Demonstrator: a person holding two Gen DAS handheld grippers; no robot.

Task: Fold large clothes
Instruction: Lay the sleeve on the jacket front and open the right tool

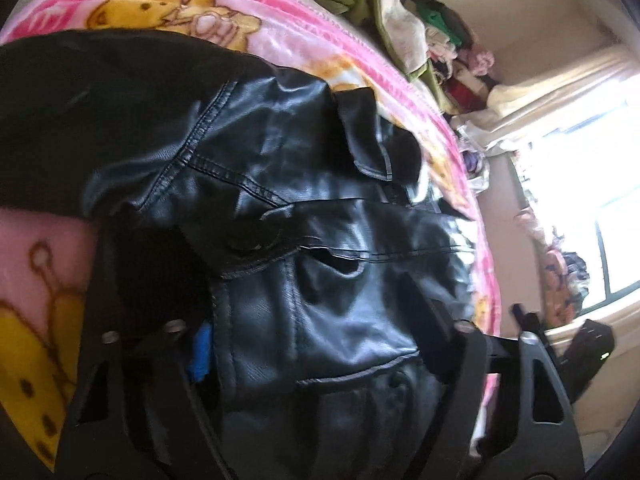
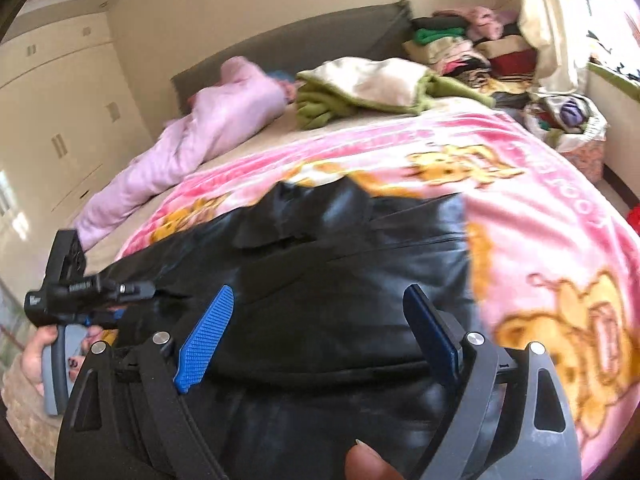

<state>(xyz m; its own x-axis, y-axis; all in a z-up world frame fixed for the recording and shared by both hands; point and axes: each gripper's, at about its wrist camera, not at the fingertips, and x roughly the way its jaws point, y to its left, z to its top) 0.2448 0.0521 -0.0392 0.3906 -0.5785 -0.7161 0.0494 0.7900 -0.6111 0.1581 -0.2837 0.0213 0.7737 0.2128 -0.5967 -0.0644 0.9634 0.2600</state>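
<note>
A black leather jacket (image 1: 288, 184) lies bunched on a pink cartoon blanket (image 1: 280, 36) on a bed. In the left wrist view the jacket fills the space between the fingers of my left gripper (image 1: 312, 320); a blue pad (image 1: 202, 350) peeks out beside the leather, and the far fingertip is hidden by it. In the right wrist view my right gripper (image 2: 320, 320) hovers open over the jacket (image 2: 340, 264), blue pads (image 2: 206, 336) apart and holding nothing. The left gripper (image 2: 80, 292) shows at the jacket's left edge on the blanket (image 2: 540, 240).
A pink garment (image 2: 192, 136) lies at the bed's far left. A green and cream blanket (image 2: 372, 88) and stacked folded clothes (image 2: 472, 52) sit near the grey headboard (image 2: 300, 48). A basket of clothes (image 2: 572, 124) stands by the window. Wardrobes line the left wall.
</note>
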